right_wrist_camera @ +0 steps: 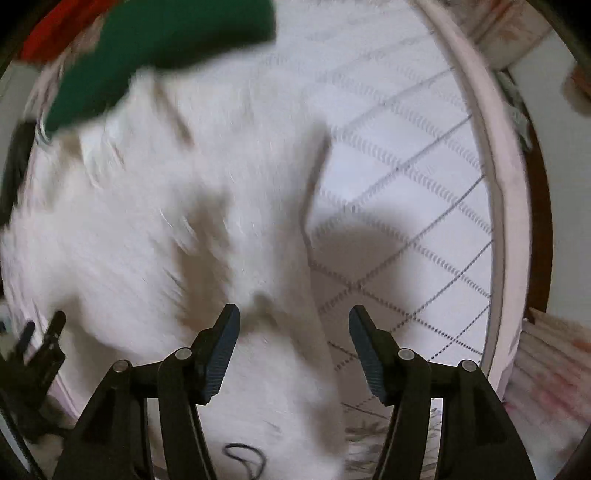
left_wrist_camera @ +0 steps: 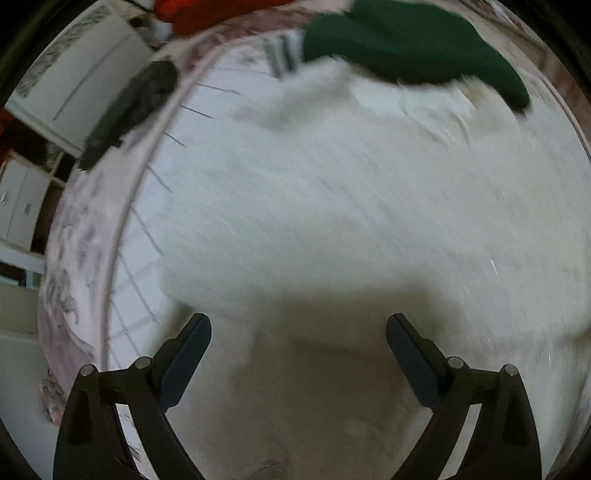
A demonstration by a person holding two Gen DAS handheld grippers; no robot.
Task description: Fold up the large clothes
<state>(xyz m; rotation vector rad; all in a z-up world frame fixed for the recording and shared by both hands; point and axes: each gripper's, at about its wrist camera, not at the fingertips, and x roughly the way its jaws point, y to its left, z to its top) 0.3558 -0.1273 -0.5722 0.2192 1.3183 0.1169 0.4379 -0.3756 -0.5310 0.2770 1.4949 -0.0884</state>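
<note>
A large fluffy white garment (left_wrist_camera: 351, 221) lies spread on a quilted white bed cover (left_wrist_camera: 155, 206), blurred by motion. My left gripper (left_wrist_camera: 299, 332) hangs above it, open, with nothing between its fingers. In the right wrist view the same white garment (right_wrist_camera: 166, 229) fills the left and middle, its right edge running down beside the bare quilt (right_wrist_camera: 406, 221). My right gripper (right_wrist_camera: 293, 325) is above that edge, jaws apart, nothing gripped. A dark green garment (left_wrist_camera: 413, 40) lies at the far end of the white one, also visible as the green garment (right_wrist_camera: 155, 48) at the top left.
A red cloth (left_wrist_camera: 207, 14) lies beyond the green one. A black object (left_wrist_camera: 129, 110) rests on the bed's patterned border at the left. White cabinets (left_wrist_camera: 74, 85) stand past that edge. The bed's piped rim (right_wrist_camera: 491, 184) curves down the right side, with a black device (right_wrist_camera: 33, 369) at the lower left.
</note>
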